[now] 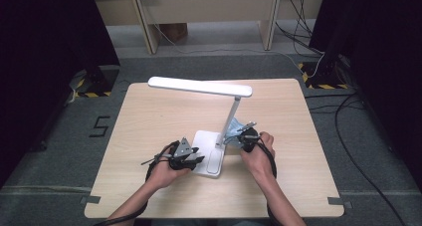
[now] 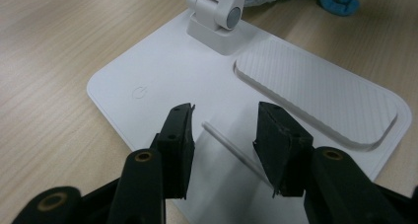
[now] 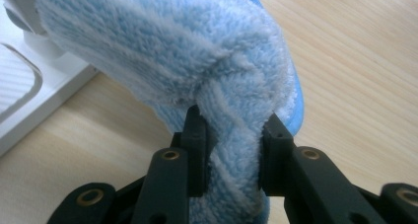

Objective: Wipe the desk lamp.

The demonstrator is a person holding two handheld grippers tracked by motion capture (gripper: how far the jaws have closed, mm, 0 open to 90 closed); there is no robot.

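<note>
right gripper (image 3: 230,135) jaws clamped on blue cloth (image 3: 197,51) beside lamp stem (image 1: 230,117). left gripper (image 2: 224,135) jaws part open, holding nothing, over white lamp base (image 2: 162,76) on tabletop (image 1: 149,111).

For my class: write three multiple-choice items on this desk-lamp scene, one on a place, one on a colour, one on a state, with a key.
1. Where does the lamp base stand?
A. on the table
B. on the floor
C. on a shelf

2. What colour is the cloth?
A. red
B. light blue and white
C. black

3. How are the right tongs?
A. wide open, holding nothing
B. clamped on the lamp head
C. shut on the cloth

Key: 1 A, the high view shows the base on the wooden top. 2 B, blue-and-white pile in the right gripper view. 3 C, both pads press into the cloth.
</note>
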